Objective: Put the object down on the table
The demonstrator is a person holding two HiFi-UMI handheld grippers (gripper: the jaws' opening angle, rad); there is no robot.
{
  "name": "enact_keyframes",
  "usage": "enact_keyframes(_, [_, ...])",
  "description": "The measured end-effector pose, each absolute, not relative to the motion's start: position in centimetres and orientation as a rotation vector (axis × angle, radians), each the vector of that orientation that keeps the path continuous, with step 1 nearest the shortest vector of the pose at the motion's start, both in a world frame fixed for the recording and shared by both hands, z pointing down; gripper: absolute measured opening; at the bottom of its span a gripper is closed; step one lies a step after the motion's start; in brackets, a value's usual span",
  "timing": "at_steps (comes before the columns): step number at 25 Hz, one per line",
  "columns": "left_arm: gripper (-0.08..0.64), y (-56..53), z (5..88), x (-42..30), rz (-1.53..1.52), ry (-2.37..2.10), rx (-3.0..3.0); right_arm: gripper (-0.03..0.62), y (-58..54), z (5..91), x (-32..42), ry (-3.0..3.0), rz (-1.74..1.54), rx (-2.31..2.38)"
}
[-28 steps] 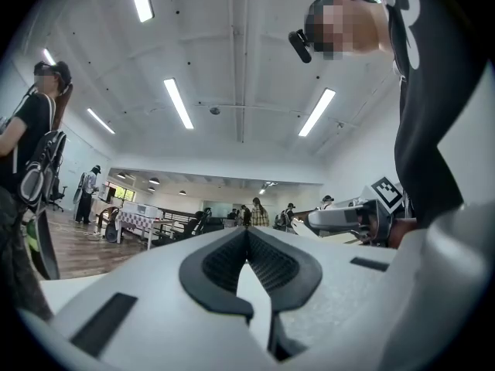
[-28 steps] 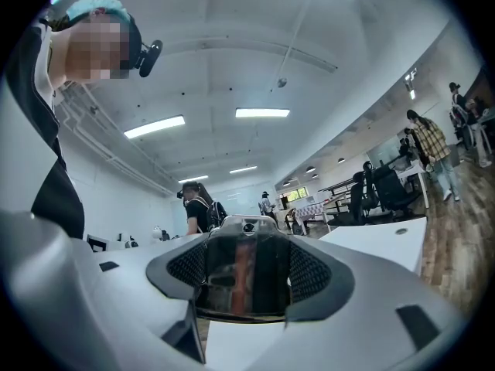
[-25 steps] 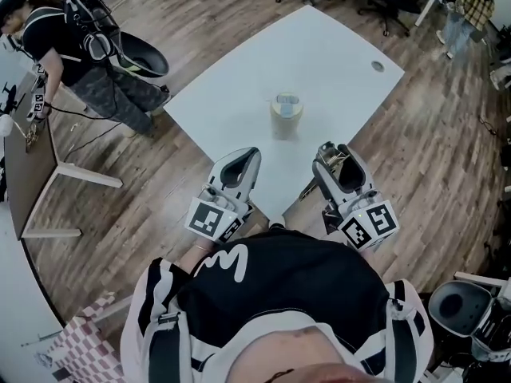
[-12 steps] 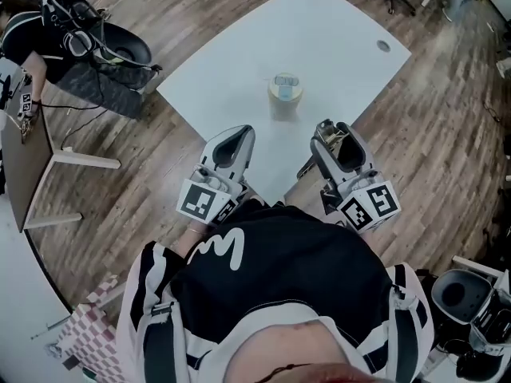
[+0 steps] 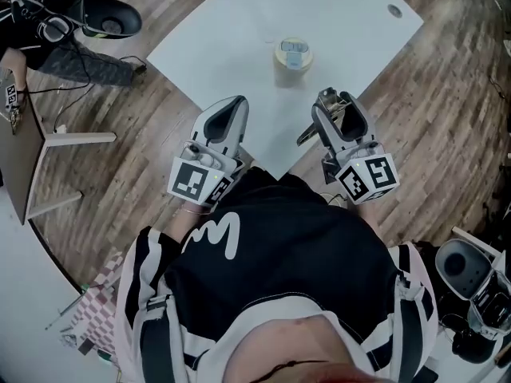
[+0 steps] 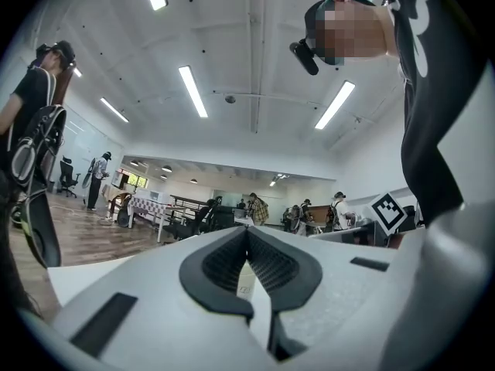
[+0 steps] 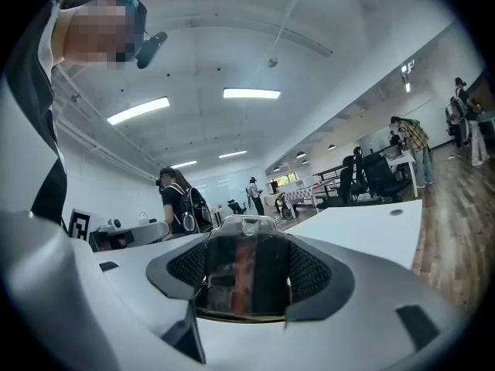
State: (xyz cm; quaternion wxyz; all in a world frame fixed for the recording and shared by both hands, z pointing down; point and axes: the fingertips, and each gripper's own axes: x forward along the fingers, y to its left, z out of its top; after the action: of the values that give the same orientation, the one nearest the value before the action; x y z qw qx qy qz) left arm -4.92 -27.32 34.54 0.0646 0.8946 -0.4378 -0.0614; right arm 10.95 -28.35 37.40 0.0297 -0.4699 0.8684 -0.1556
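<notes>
In the head view a white table (image 5: pixel 239 22) carries a beige roll of tape (image 5: pixel 293 57) near its middle. Both grippers hover over the table's near corner, short of the roll. My left gripper (image 5: pixel 235 104) is shut, its dark pads (image 6: pixel 224 265) meeting at the tips with nothing between them. My right gripper (image 5: pixel 328 99) is shut on a small object (image 5: pixel 338 120). In the right gripper view this object (image 7: pixel 244 273) is dark and see-through with a reddish stripe and a metal top, and it fills the gap between the jaws of the right gripper (image 7: pixel 246 234).
A round grommet hole (image 5: pixel 394 10) marks the table's far right. On the wooden floor, black bags (image 5: pixel 108 16) lie at the upper left beside a wooden desk (image 5: pixel 17 146) with white legs. A grey bin (image 5: pixel 459 268) stands at the lower right. Other people and office chairs show far off.
The head camera has shifted, so table and tape roll sit higher in the frame. Both grippers keep their places over the table's near corner, and the right one still holds the object.
</notes>
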Motion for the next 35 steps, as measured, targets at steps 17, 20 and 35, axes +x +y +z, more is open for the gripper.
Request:
enact_keyframes(17, [0.005, -27.3, 38.6, -6.6, -0.132, -1.313, 2.611, 0.293, -29.5, 45.0, 9.2, 2.792, -0.555, -1.57])
enact_keyframes(20, [0.005, -27.1, 39.2, -6.9, -0.132, -1.318, 2.595, 0.291, -29.7, 46.5, 9.2, 2.82, -0.536, -1.62])
enact_keyframes(35, [0.005, -25.6, 41.6, -7.0, -0.087, -1.301, 2.562, 0.291, -28.5, 53.7, 8.2, 2.955, -0.584, -1.689])
